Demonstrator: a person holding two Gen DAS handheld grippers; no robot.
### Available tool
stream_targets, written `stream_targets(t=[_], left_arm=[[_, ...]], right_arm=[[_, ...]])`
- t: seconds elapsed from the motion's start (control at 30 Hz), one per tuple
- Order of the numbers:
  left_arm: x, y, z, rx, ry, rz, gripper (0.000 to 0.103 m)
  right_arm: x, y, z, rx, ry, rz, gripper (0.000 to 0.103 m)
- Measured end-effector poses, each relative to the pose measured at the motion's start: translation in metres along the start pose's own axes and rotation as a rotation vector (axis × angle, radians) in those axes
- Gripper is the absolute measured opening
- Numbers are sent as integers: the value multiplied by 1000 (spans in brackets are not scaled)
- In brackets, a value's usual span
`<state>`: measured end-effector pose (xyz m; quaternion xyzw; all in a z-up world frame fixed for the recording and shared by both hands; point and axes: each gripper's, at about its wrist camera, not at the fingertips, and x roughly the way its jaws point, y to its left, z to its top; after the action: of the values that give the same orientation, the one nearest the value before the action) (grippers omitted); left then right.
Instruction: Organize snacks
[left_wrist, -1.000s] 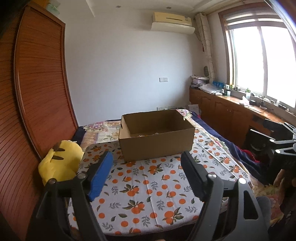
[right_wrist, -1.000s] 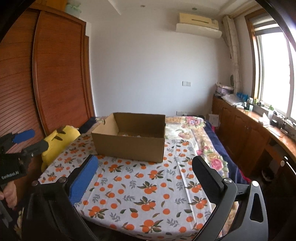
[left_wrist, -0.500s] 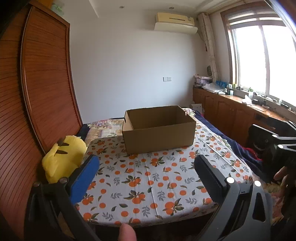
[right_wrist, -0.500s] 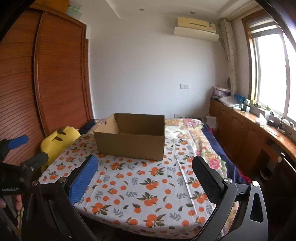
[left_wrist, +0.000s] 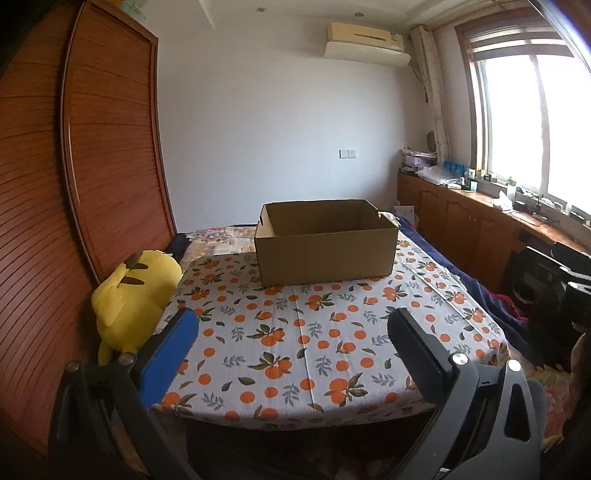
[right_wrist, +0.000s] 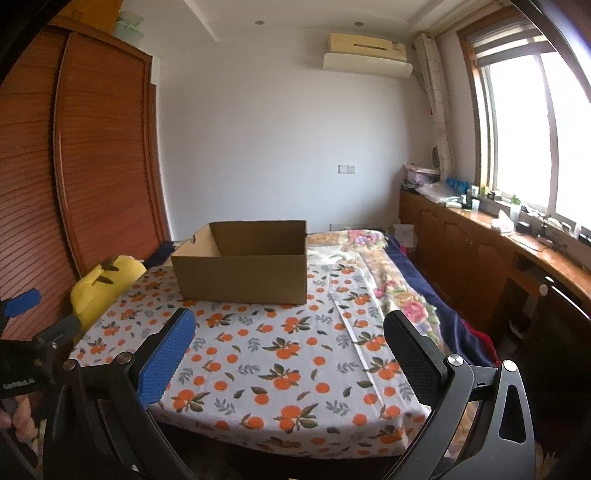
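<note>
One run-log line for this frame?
phase: approach | left gripper: open, empty | right gripper: open, empty | cardboard box: on orange-print cloth | snacks: none visible

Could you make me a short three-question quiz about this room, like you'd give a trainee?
1. True or false: the cardboard box stands with its top open on the orange-print cloth.
2. What lies beside the cloth on the side of the wooden wardrobe? A) a yellow plush toy B) a red pillow C) a laptop
3. Fill in: both the left gripper and the right gripper have their jaws ____ with nothing between them.

Key:
1. True.
2. A, the yellow plush toy.
3. Open. From these low angles no snacks can be seen inside the box.
</note>
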<state>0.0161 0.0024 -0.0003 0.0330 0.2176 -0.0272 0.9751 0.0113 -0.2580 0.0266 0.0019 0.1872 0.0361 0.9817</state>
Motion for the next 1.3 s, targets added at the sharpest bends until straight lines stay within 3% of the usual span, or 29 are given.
stream_targets(t=[0.43,1.3], left_arm=[[14,1,-18,-3,12,19,103],[15,5,-20,-4,5,31,103]], right_arm=[[9,-5,-33,26,29,-17,103],[10,-5,-34,22,28,-26,103]])
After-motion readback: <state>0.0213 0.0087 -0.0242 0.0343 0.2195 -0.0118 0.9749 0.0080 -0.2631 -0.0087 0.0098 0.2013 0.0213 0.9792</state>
